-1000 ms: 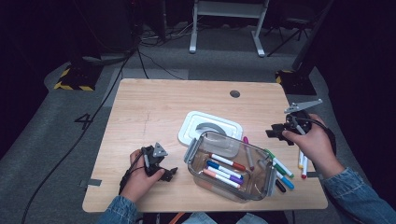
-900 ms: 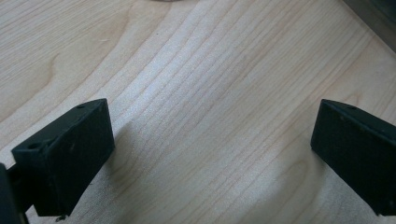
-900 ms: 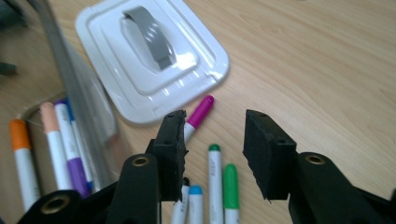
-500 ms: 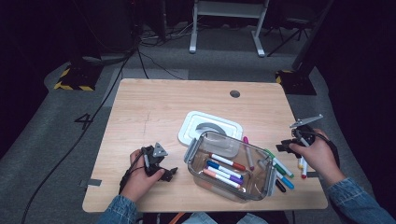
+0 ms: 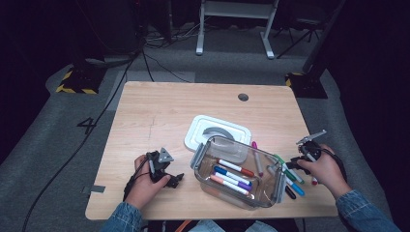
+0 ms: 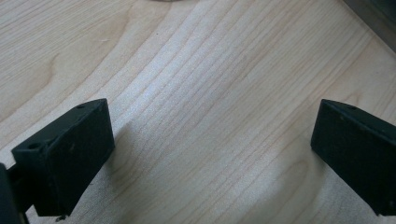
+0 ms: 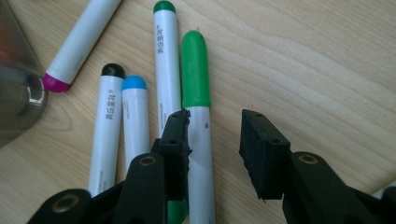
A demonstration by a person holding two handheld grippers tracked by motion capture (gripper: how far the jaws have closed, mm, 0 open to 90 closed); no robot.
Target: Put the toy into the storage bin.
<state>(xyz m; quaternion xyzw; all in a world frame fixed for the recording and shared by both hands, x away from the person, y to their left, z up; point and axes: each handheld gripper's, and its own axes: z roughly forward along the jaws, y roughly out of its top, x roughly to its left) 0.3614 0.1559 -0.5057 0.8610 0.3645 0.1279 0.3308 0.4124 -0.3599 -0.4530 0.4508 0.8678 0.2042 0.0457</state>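
Right gripper (image 7: 212, 140) was low over loose markers at container's (image 5: 270, 191) 3 o'clock, jaws just narrowing, green-capped marker (image 7: 198, 130) between, not yet pinched. Light, stiff, slick barrel; likely rolls — grip mid-barrel. Left gripper (image 6: 210, 149) spread, empty.

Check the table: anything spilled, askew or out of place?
Nothing damaged. Loose markers lie fanned on the table right of the clear container, which sits askew with its lid off behind it. Several markers are already inside.
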